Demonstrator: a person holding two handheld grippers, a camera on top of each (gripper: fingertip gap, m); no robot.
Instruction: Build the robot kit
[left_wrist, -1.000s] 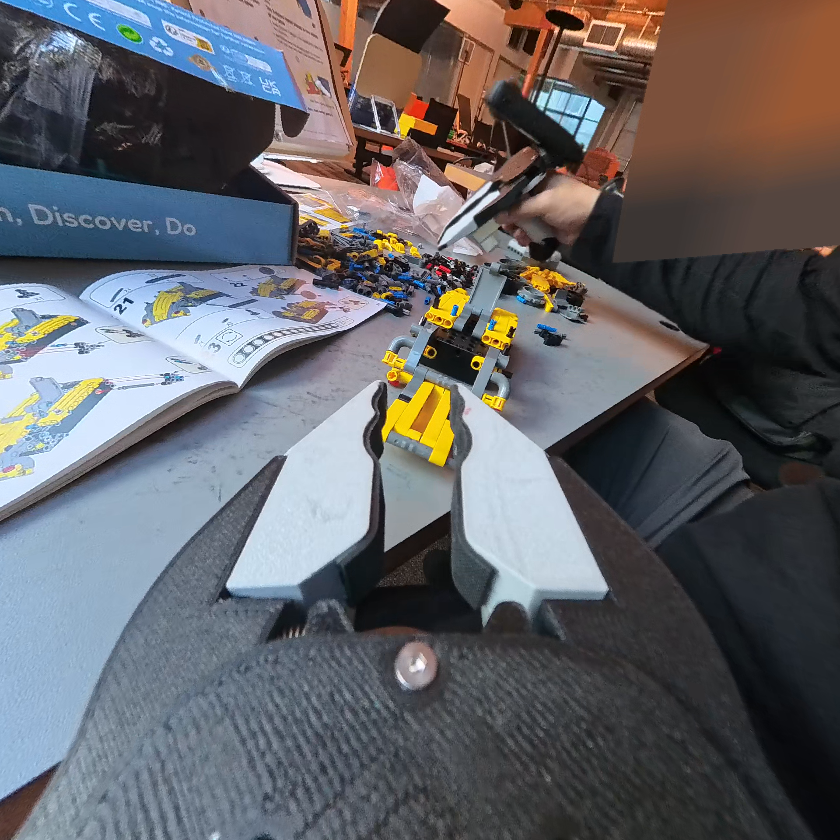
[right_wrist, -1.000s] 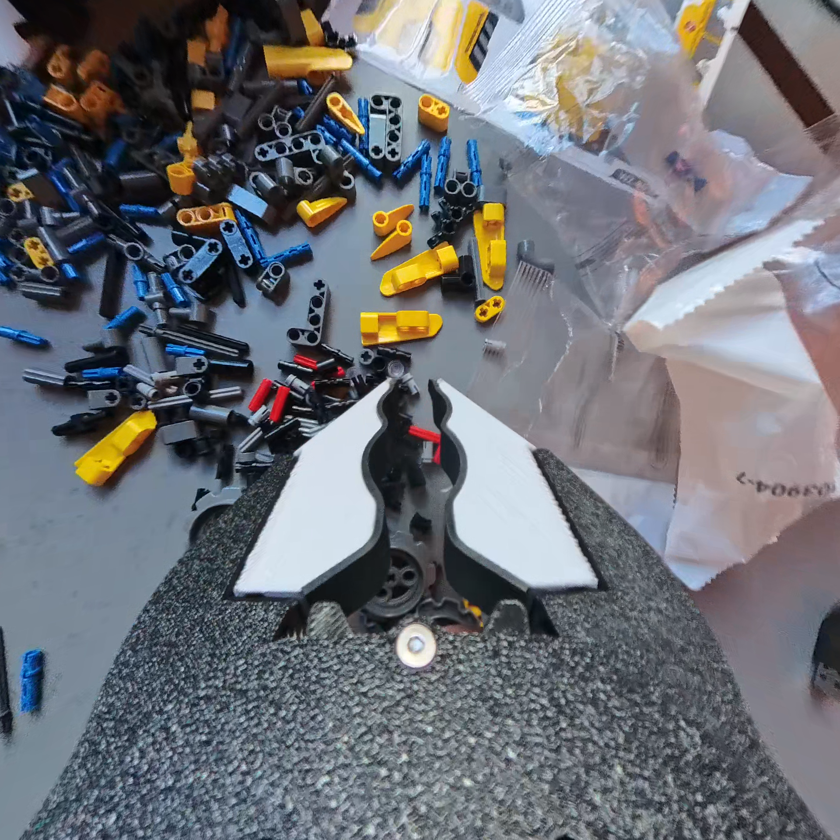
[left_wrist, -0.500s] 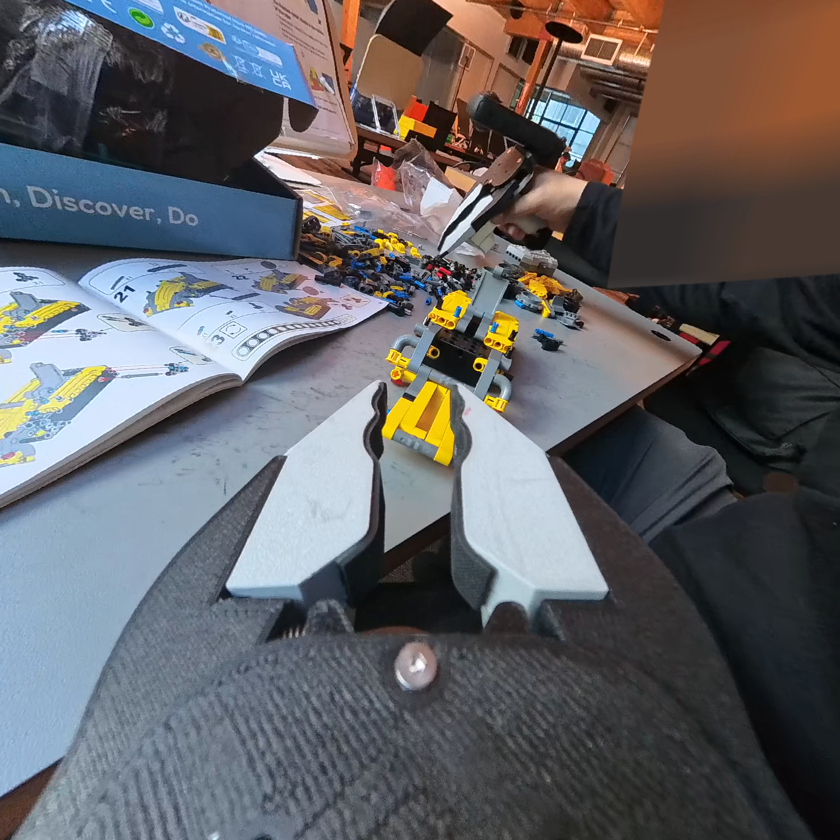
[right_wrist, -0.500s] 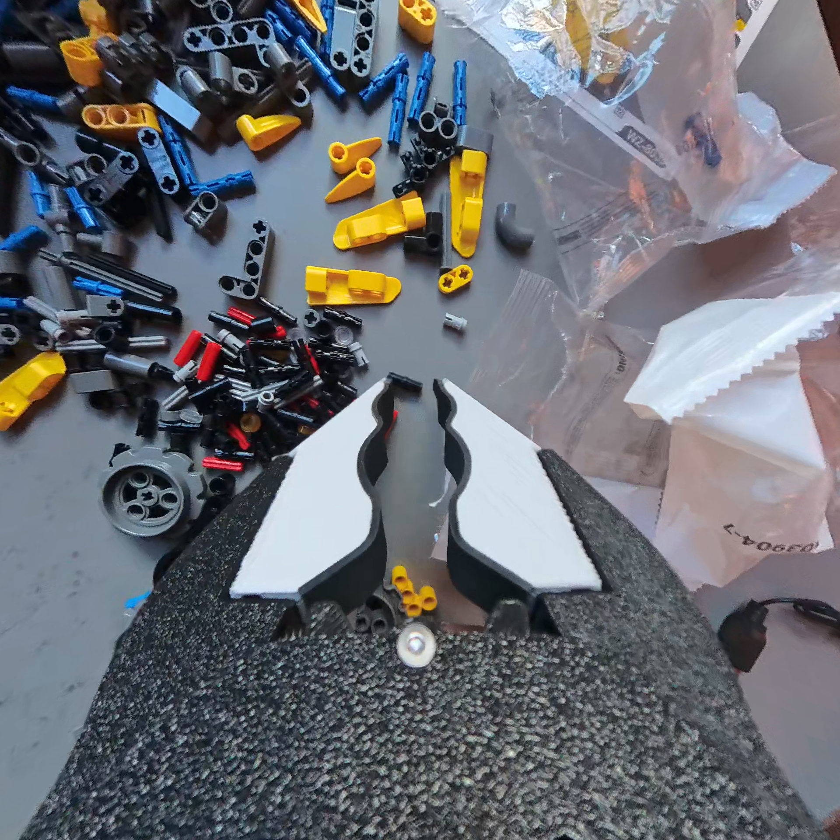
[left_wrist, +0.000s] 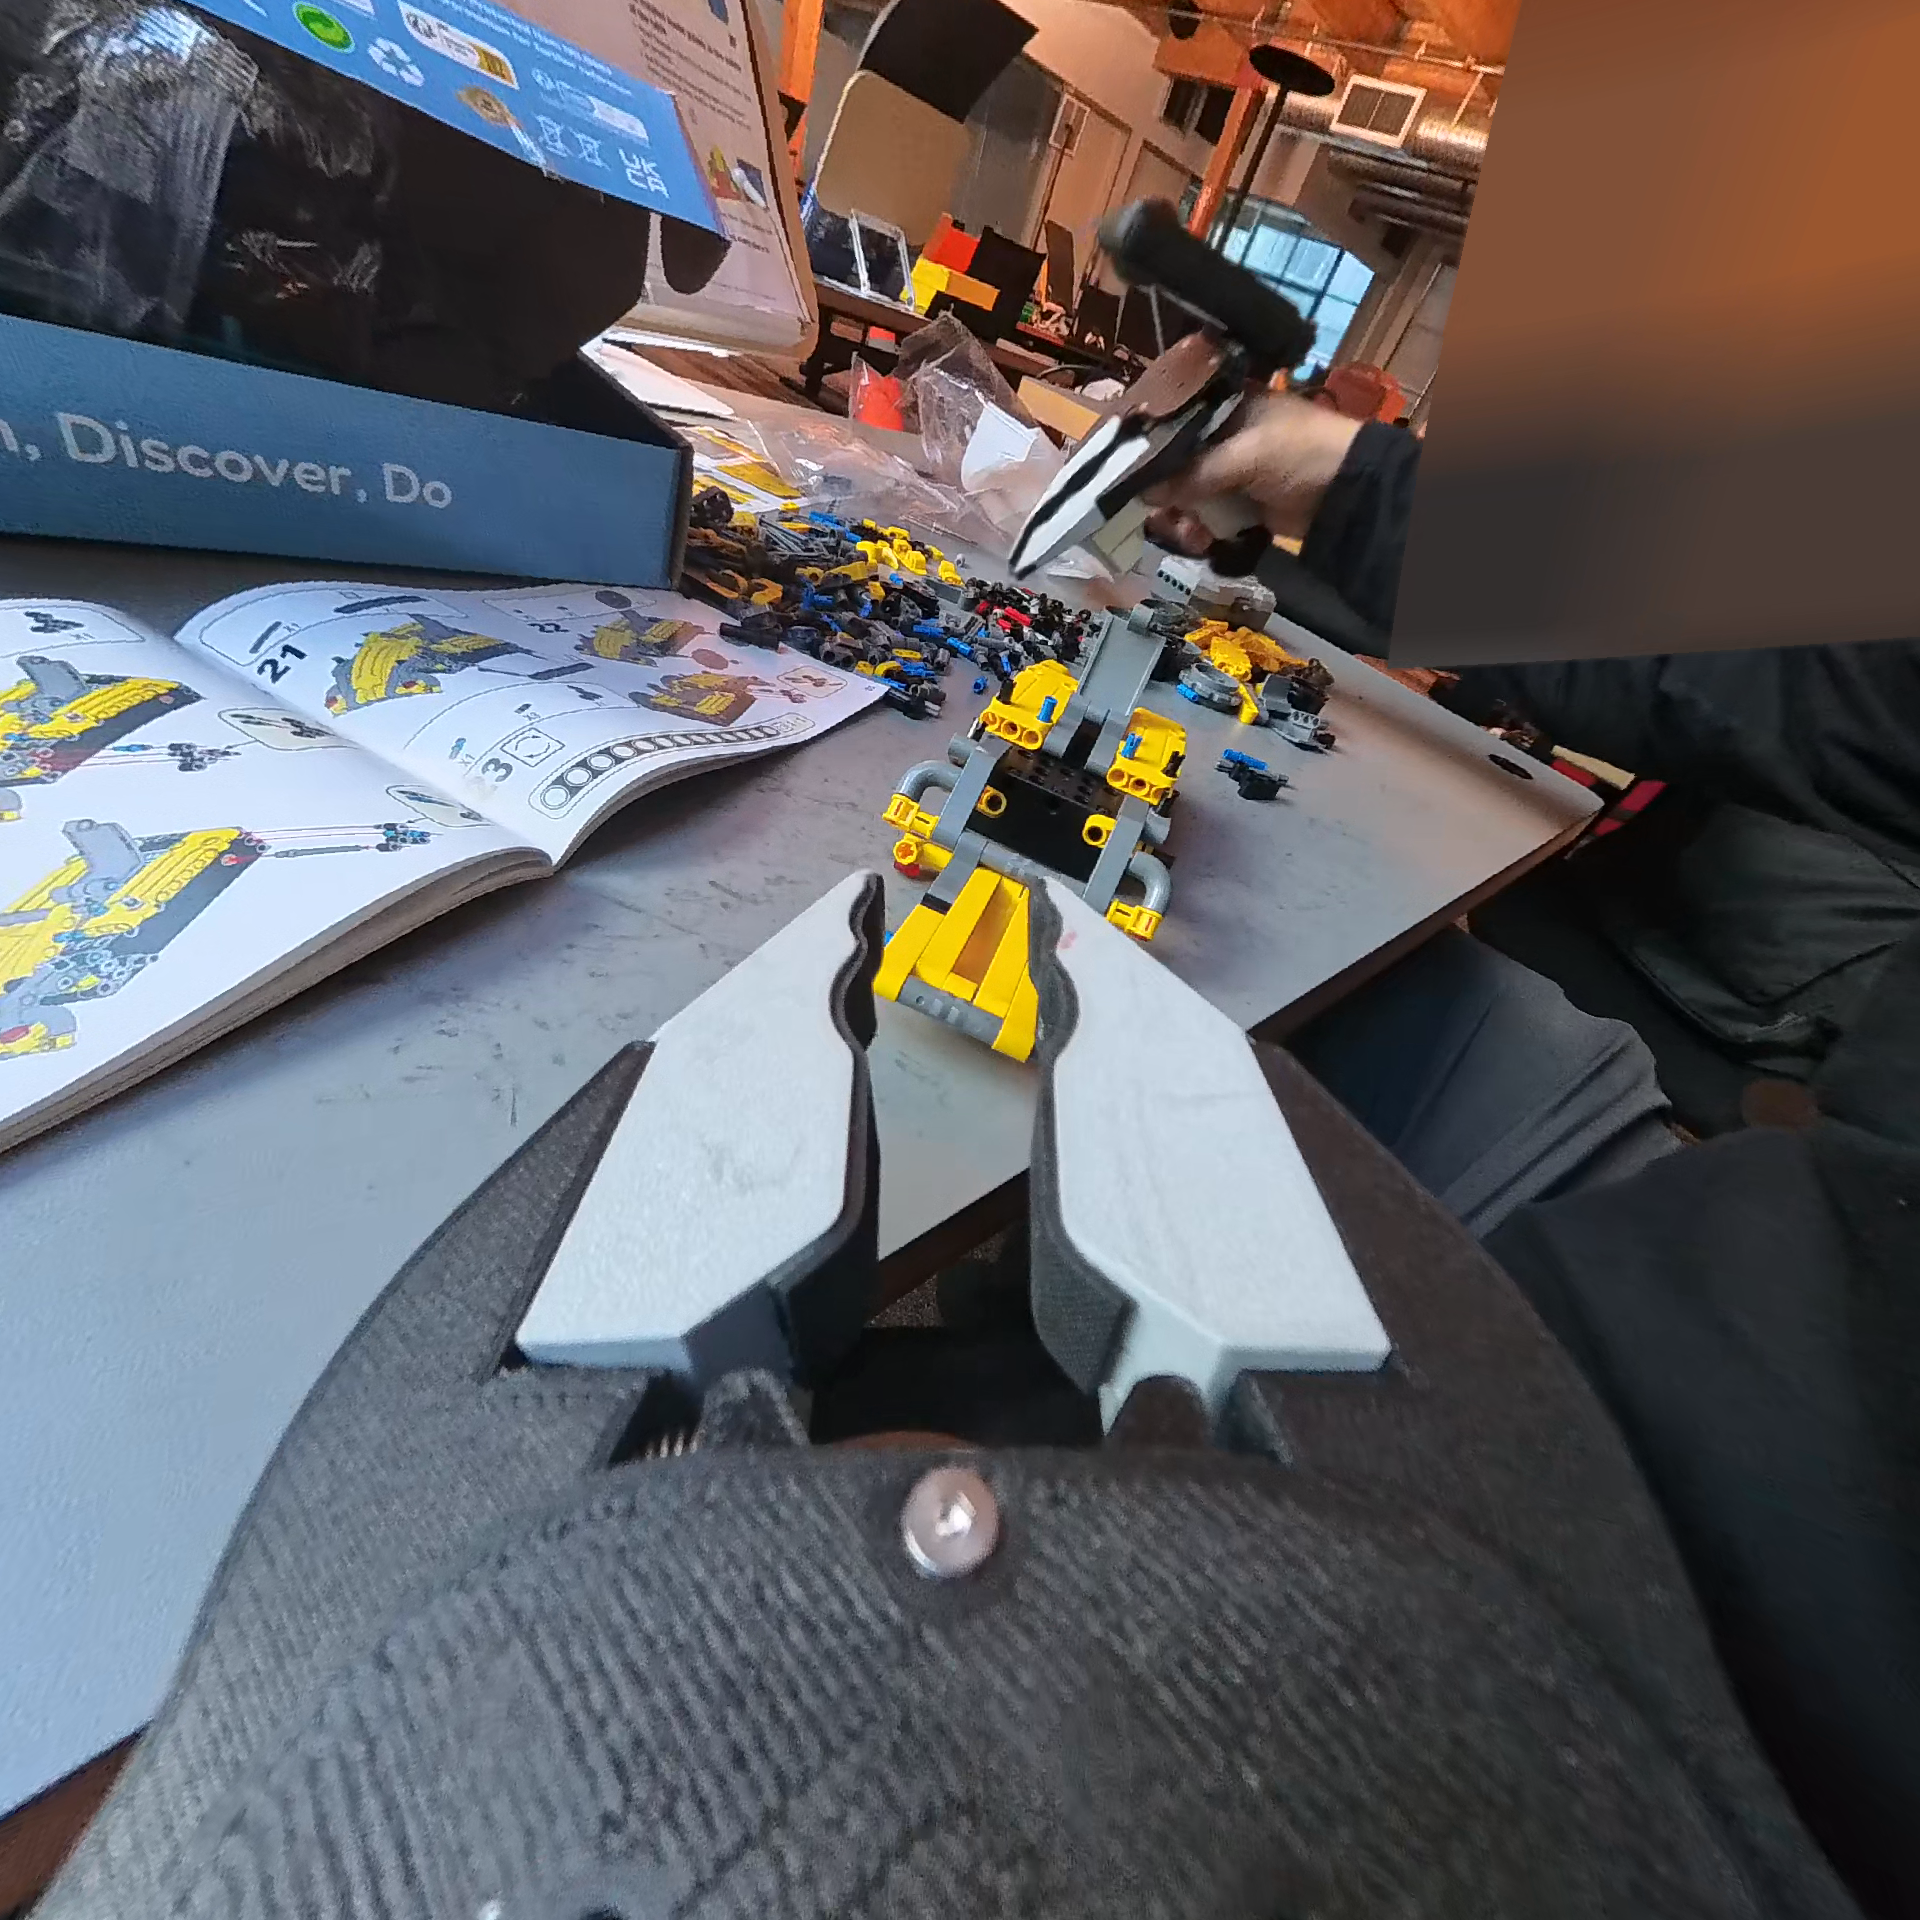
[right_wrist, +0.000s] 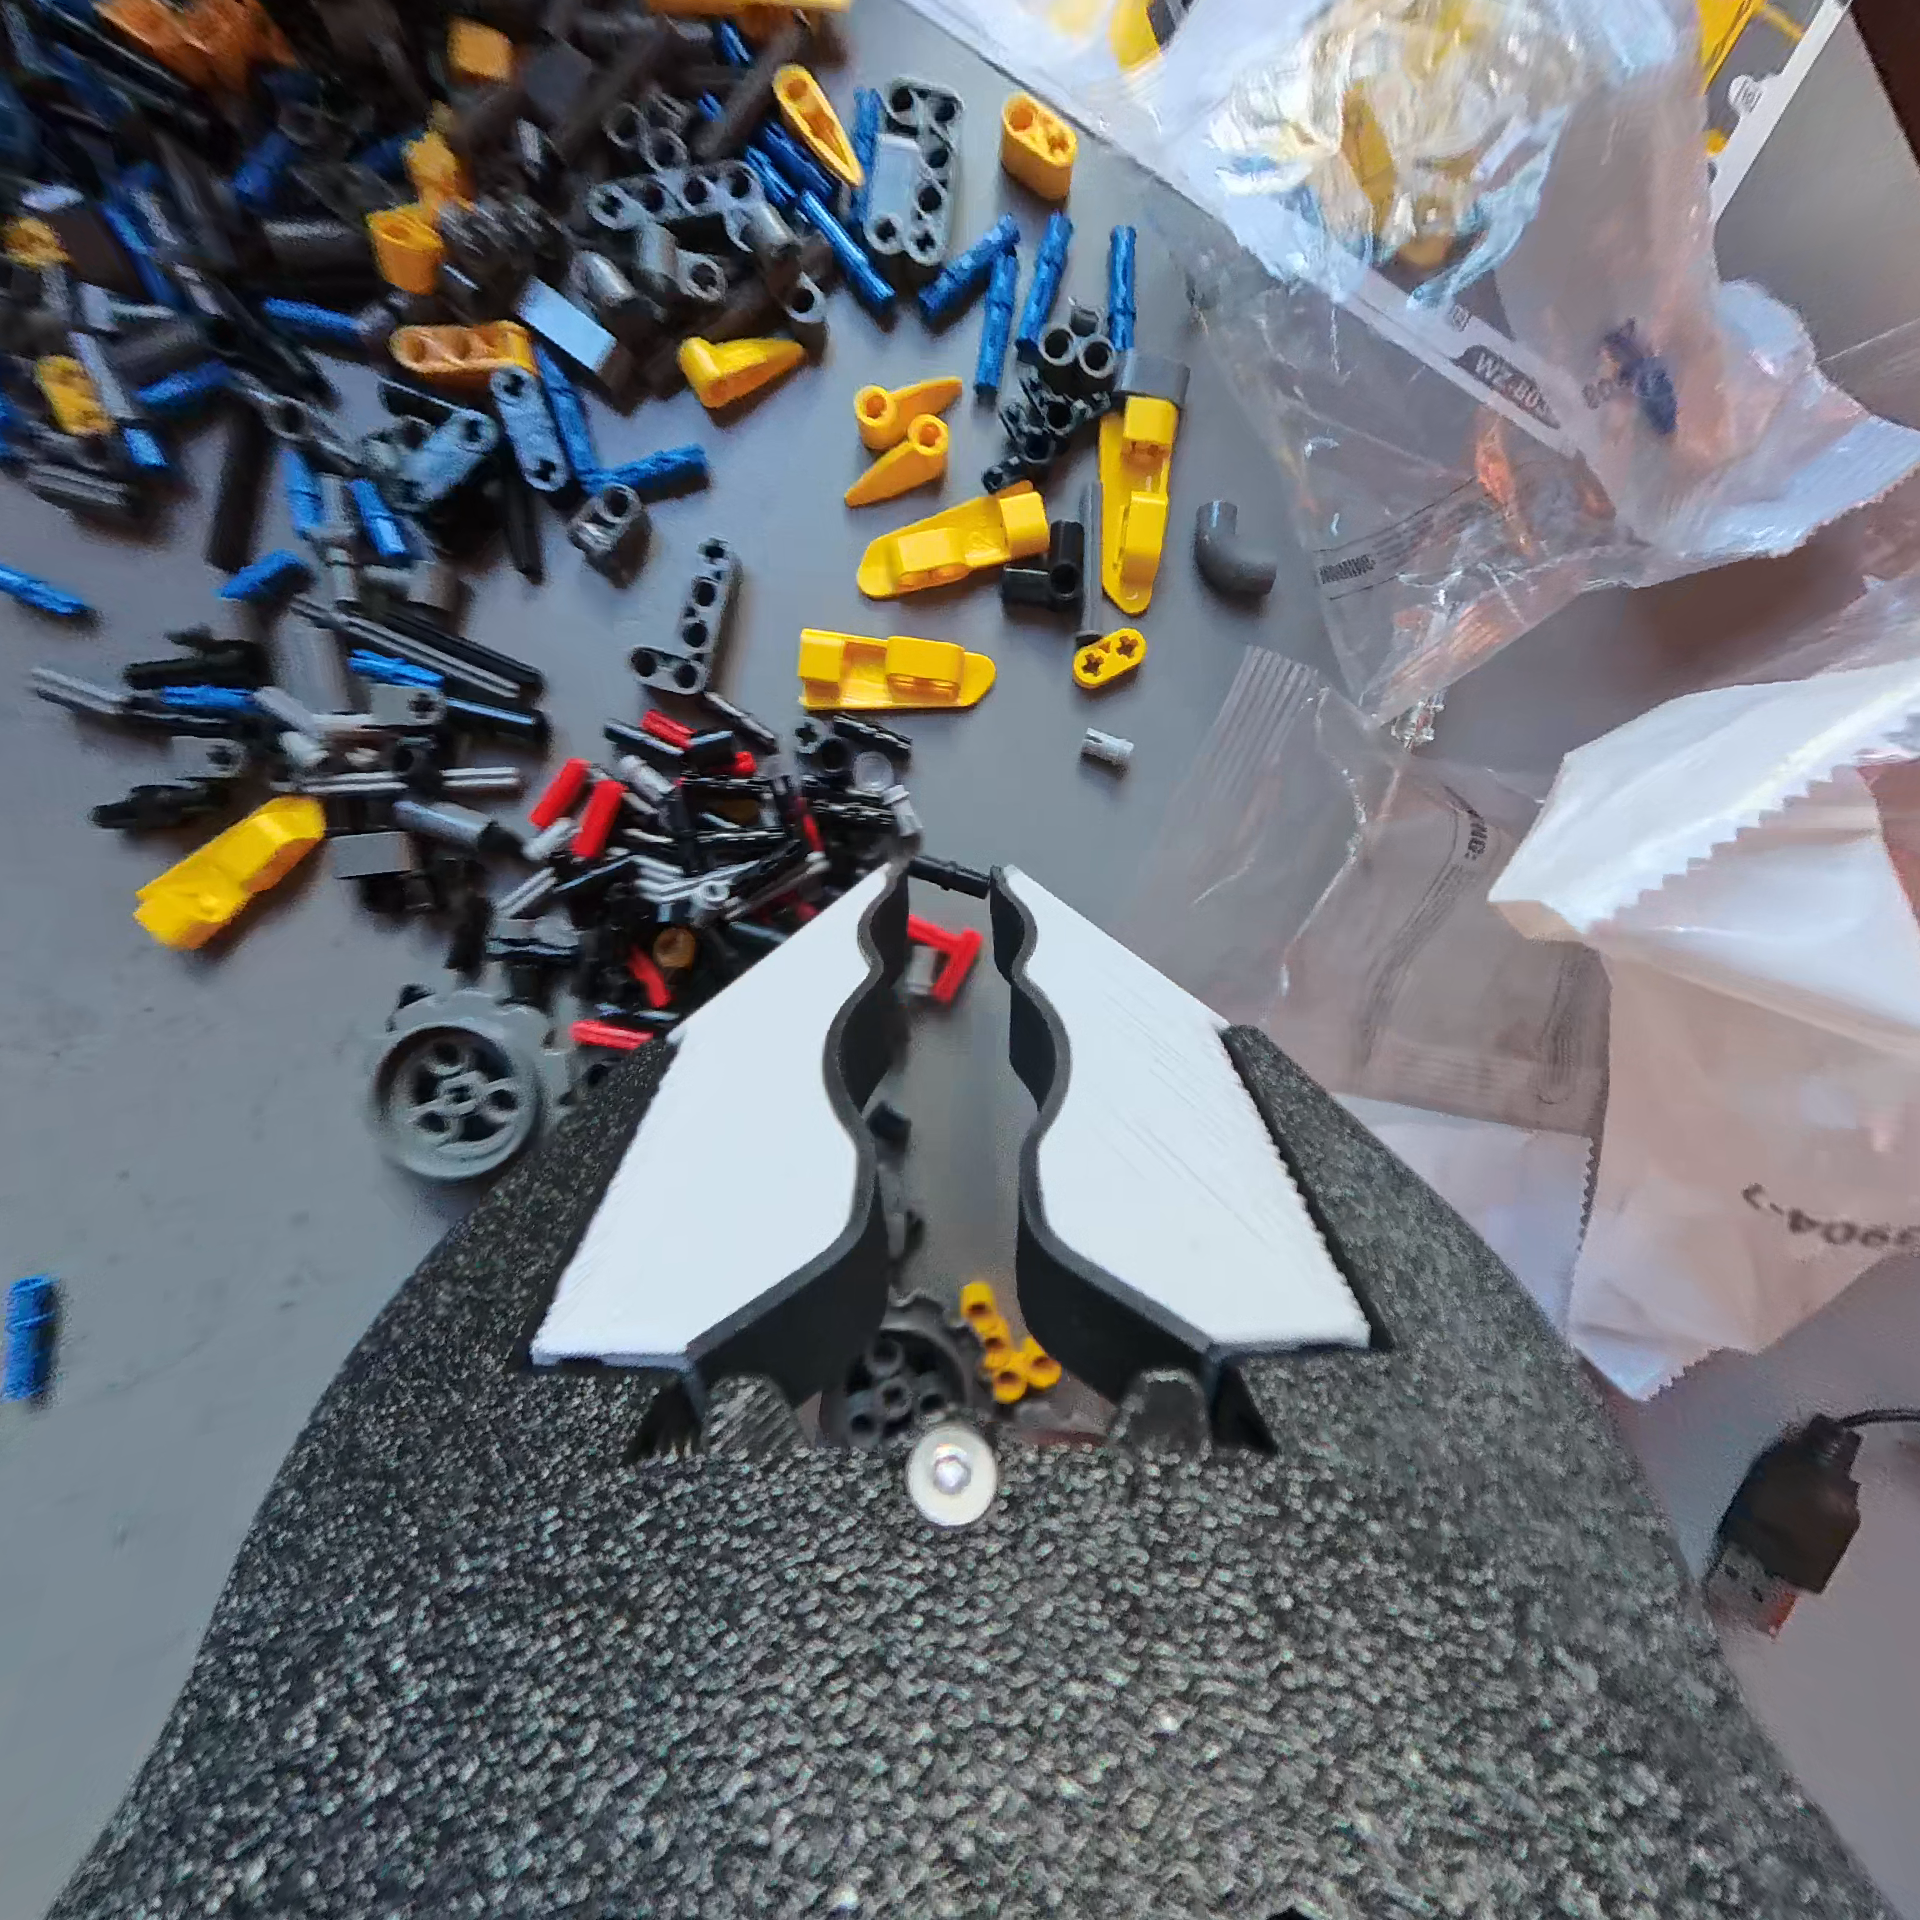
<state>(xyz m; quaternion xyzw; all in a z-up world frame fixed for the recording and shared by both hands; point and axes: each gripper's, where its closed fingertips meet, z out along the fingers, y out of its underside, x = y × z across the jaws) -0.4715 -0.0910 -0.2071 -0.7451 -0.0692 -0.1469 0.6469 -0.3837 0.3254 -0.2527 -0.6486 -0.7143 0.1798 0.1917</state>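
We saw the left gripper (left_wrist: 956, 925) hanging low at the table (left_wrist: 312, 1195) edge, jaws parted and gripping nothing, its tips framing the yellow end of a half-built model (left_wrist: 1049, 800) that lay just ahead at 12 o'clock. An open booklet (left_wrist: 343, 748) lay at 10 o'clock, a blue box (left_wrist: 332, 478) beyond it. The right gripper (right_wrist: 943, 894) hovered over a heap of loose parts (right_wrist: 644, 831), jaws apart; a black pin (right_wrist: 951, 875) sat across the gap between its tips, though we could not tell whether they pinched it. A grey wheel (right_wrist: 457, 1096) lay at 9 o'clock, clear bags (right_wrist: 1507, 416) at 2 o'clock.
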